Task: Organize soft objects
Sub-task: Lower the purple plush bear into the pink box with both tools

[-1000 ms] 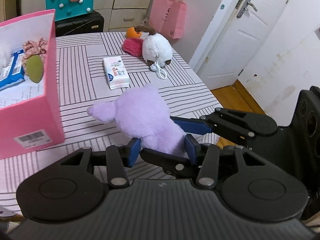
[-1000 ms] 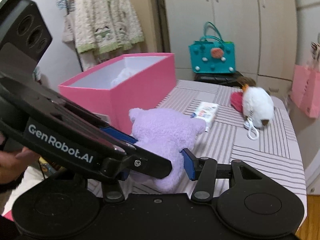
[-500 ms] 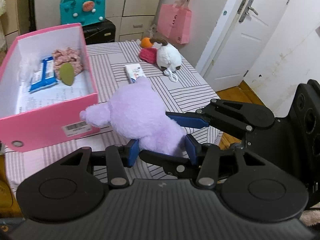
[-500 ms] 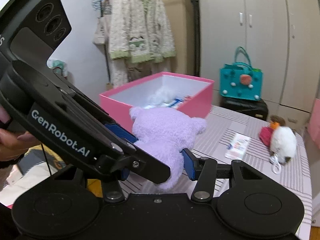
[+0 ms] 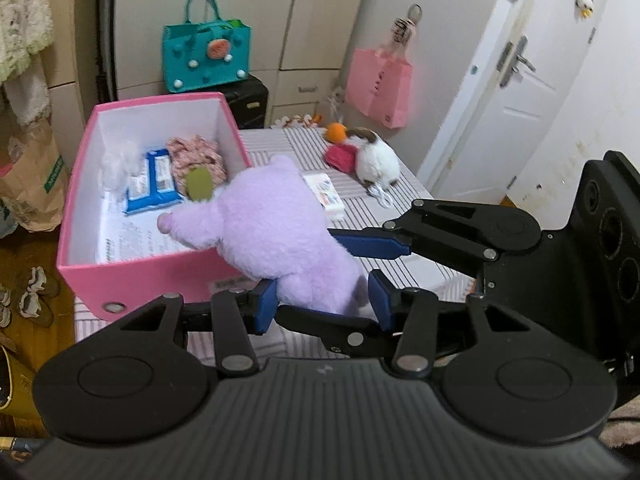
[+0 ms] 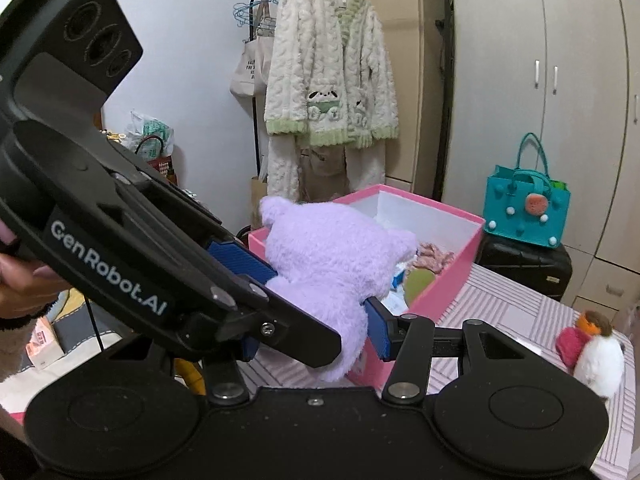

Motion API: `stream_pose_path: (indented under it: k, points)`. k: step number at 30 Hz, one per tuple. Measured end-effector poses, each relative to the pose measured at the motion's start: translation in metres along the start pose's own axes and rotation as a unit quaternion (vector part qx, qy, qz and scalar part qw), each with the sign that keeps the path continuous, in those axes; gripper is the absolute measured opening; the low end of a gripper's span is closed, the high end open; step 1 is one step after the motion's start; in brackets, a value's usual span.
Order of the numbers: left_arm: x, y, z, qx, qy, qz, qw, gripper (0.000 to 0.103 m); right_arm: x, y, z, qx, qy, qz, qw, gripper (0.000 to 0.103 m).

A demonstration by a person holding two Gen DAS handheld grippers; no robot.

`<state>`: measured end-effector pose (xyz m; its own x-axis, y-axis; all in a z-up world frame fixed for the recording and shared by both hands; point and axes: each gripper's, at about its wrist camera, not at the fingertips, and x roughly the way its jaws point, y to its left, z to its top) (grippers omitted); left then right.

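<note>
Both grippers clamp one purple plush toy above the pink box's near edge.

The striped table [image 5: 404, 216] carries the open pink box [image 5: 144, 268] at left, papers, a blue packet and floral cloth inside. The fluffy purple plush toy [image 5: 272, 236] hangs over its near right corner, head toward the box. The left gripper [image 5: 324, 304], tilted downward, squeezes its lower body between blue ribbed pads; the right gripper [image 6: 316, 308] grips it crosswise from the right. A white plush [image 5: 378, 164] lies far right.

Plush toy [image 5: 276, 236] above box [image 5: 132, 276] near wall, box at table [image 5: 420, 276] left edge; tissue pack [image 5: 326, 194] behind toy.
</note>
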<state>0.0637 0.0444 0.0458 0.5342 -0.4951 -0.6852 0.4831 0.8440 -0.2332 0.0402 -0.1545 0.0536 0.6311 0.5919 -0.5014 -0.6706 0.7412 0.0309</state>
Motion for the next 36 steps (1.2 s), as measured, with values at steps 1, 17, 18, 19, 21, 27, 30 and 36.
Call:
stream_pose_path:
  k: [1,17,18,19,21,27,30,36]
  points:
    - [-0.001,0.004,0.003,-0.003,-0.003,0.002,1.0000,0.046,0.004,0.000,0.005,-0.003,0.001,0.002,1.000,0.057]
    - [0.036,0.097,0.079,-0.080,-0.012,0.020,0.9965,0.046,0.102,-0.048,0.068,0.039,0.029,0.063,0.997,0.057]
    - [0.039,0.100,0.084,-0.082,-0.012,0.021,0.9964,0.046,0.108,-0.054,0.070,0.048,0.033,0.068,0.996,0.057]
    - [0.044,0.105,0.089,-0.086,-0.010,0.023,0.9960,0.046,0.114,-0.060,0.073,0.056,0.036,0.072,0.995,0.057]
    - [0.054,0.113,0.098,-0.089,-0.007,0.028,0.9956,0.046,0.124,-0.066,0.077,0.060,0.040,0.070,0.995,0.057]
    - [0.093,0.160,0.113,-0.179,0.009,0.002,0.9838,0.046,0.175,-0.085,0.089,0.092,0.092,0.050,0.990,0.055]
    - [0.107,0.182,0.117,-0.214,0.008,-0.004,0.9767,0.040,0.205,-0.097,0.089,0.114,0.121,0.046,0.985,0.051]
    - [0.132,0.193,0.122,-0.220,0.021,-0.012,0.9752,0.039,0.246,-0.115,0.087,0.143,0.164,0.042,0.975,0.040]
